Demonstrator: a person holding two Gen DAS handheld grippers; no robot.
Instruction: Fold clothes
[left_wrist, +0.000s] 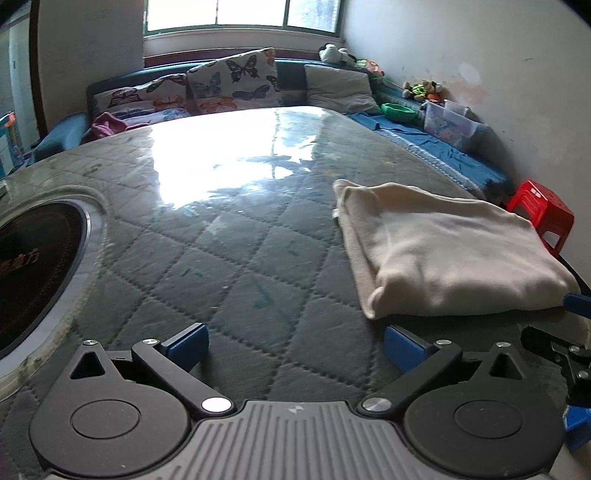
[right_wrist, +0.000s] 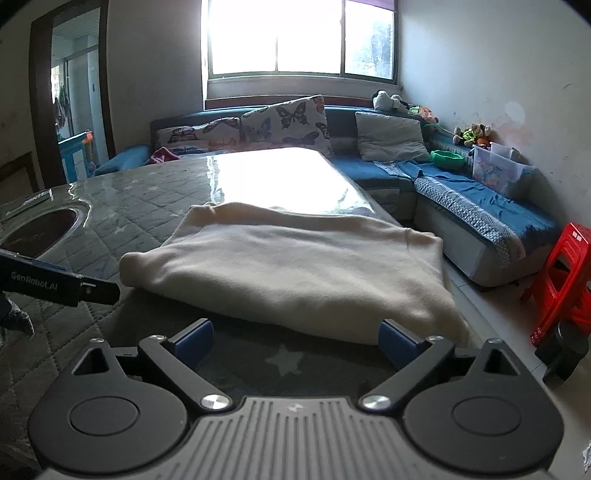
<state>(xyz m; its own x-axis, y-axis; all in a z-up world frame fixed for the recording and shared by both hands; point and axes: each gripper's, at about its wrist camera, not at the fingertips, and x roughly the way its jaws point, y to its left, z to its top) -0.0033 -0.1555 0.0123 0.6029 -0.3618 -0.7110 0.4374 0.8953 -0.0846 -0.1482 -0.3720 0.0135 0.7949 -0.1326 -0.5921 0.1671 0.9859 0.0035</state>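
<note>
One cream garment lies folded into a flat bundle on the quilted table cover, set toward the table's right-hand side. In the right wrist view the bundle fills the centre; its near folded edge runs from 9 o'clock to 4 o'clock, and its right corner overhangs or meets the table's right edge. In the left wrist view the bundle sits at 3 o'clock, with its rounded near-left corner just beyond the blue pad.

Right gripper: jaws spread wide, nothing between them, pads just short of the near fold. Left gripper: jaws spread wide over bare cover, holding nothing.

Open cover extends from 10 to 1 o'clock of the left gripper. A round dark inset occupies 9 o'clock. Off the table's right edge stand a red stool and a blue sofa.
</note>
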